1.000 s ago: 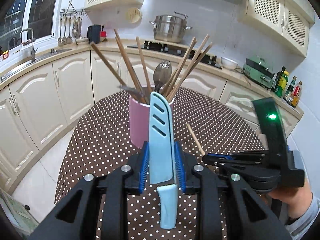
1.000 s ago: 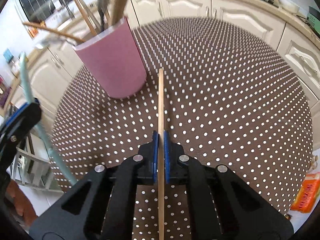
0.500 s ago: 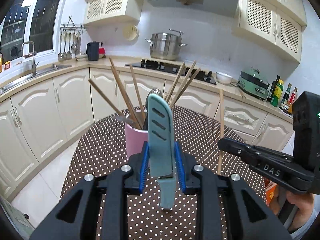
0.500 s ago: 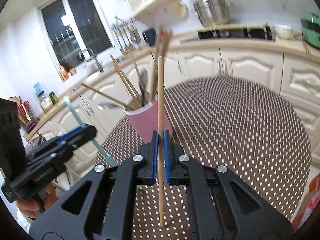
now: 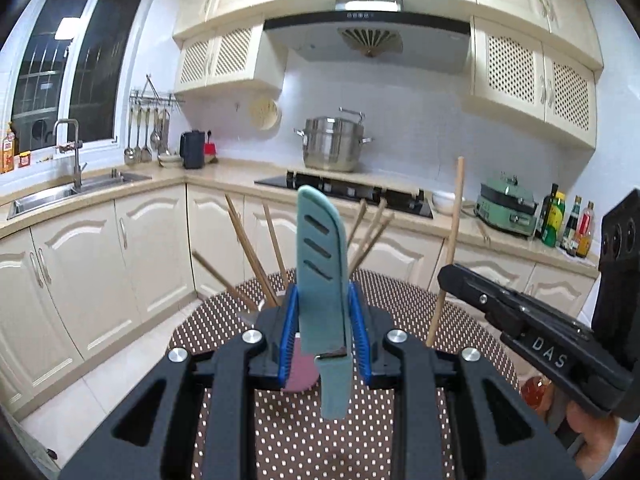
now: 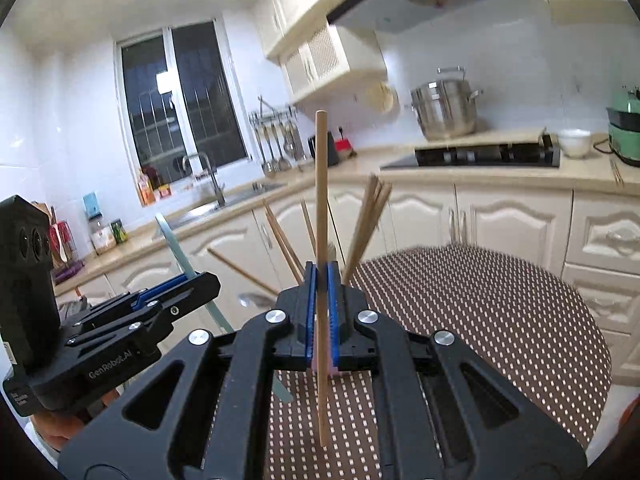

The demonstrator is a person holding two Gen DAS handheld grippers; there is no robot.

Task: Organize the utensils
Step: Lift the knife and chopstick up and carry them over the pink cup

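At the far left of the left wrist view the sink counter (image 5: 80, 184) ran under a dark window; nearer the middle, the left gripper (image 5: 323, 316) had its blue pads (image 5: 289, 320) pressed on a pale blue sheathed knife (image 5: 322, 264), jaws only partly apart because the sheath filled the gap. The knife stood nearly upright, sheath tip up and handle hanging below the jaws; behind and below it the pink holder (image 5: 299, 376) was mostly hidden, only a patch of its wall showing under the fingers, with wooden chopsticks (image 5: 250, 252) fanning out of it over the polka-dot table (image 5: 400, 296). The smooth plastic sheath looked stiff but slick — a grip across its flat faces, as here, seemed the sound one, though the handle's weight below could let it slide (a judgement, not something seen).

Further right came the right gripper (image 5: 444, 274), seen from the side, carrying a single chopstick (image 5: 450, 248). In its own view the right gripper (image 6: 321, 308) was all but closed, pads clamped on that chopstick (image 6: 321, 200) somewhat below its middle; the stick stood vertical, its top well above the jaws and its lower end hanging free over the table (image 6: 500, 320). Light and rigid, it should handle easily — yet thin and round enough to pivot between the pads. Both pieces sat above and short of the holder, neither yet in it.
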